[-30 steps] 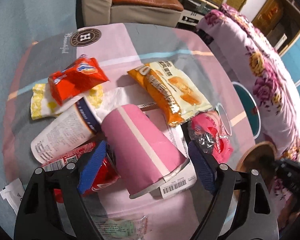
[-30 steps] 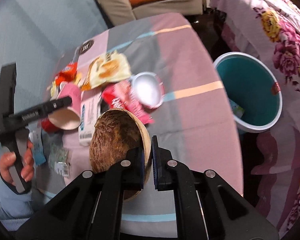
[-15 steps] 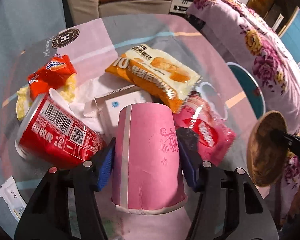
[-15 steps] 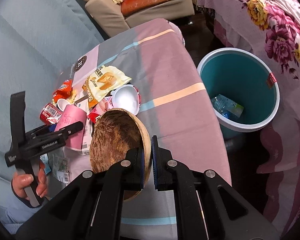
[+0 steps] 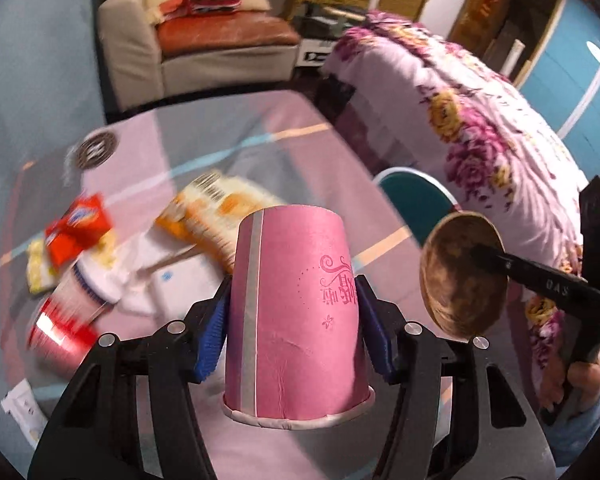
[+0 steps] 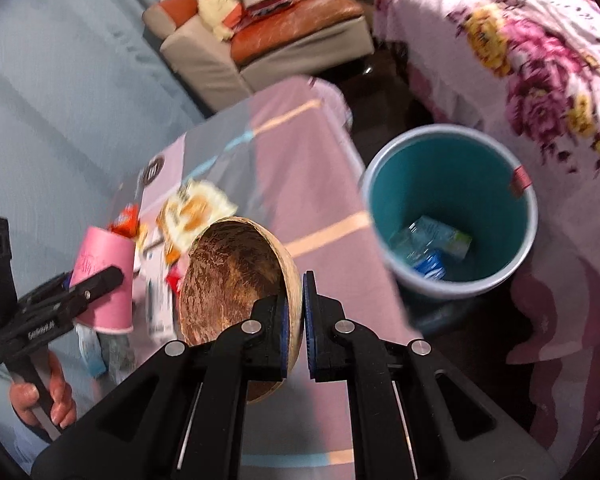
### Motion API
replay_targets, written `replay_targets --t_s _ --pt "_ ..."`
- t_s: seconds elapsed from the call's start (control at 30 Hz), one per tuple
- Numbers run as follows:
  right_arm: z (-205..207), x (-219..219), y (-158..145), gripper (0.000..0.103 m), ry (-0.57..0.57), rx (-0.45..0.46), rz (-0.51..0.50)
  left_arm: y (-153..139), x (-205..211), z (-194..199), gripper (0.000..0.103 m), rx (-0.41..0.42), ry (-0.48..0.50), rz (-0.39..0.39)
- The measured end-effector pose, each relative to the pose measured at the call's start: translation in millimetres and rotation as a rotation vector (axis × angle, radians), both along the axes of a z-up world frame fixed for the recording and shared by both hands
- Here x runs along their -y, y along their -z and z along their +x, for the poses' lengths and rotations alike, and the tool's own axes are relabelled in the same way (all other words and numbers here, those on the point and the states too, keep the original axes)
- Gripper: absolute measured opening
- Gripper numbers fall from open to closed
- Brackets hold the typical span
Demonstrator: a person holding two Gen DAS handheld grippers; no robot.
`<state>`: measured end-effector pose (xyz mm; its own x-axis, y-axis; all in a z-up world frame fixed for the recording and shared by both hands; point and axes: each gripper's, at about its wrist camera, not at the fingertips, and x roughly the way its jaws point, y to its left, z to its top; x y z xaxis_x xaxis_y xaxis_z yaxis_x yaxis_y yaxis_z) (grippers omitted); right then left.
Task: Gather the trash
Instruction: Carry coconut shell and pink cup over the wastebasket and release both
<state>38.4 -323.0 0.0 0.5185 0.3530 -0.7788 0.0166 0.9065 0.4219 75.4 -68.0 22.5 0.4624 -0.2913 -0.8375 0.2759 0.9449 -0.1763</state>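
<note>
Pink paper cup [image 5: 294, 312] now clamped in left gripper [image 5: 292, 328], lifted off tabletop [image 5: 228, 128]. Right gripper [image 6: 296, 312] pinching wooden bowl [image 6: 232, 276]. Teal bin [image 6: 448, 208] holding wrappers [image 6: 432, 244].

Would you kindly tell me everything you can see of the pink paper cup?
The pink paper cup is a tapered paper cup with a pale vertical stripe and a darker pink printed flourish on its side. It is held upside down, its rolled white rim lowest and its base on top, slightly creased low down. The left gripper clamps its sides between blue-padded jaws, lifted off the table. Nothing else touches it.
</note>
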Motion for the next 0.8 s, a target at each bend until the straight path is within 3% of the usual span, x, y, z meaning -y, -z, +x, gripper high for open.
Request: replay_targets --t_s 0.33,0.57,0.8 --pt "6.8 94.1 -10.0 0.006 0.216 0.045 -0.042 10.2 115.6 36.8 0.06 -0.003 0.194 -0.018" --pt "17.6 135.8 8.3 0.006 0.29 0.013 -0.058 38.1 181.2 59.8 0.06 -0.039 0.28 0.006" --pt "28.1 154.1 25.5 0.006 0.315 -0.022 -0.093 65.9 217.3 76.7 0.06 -0.078 0.328 0.017"
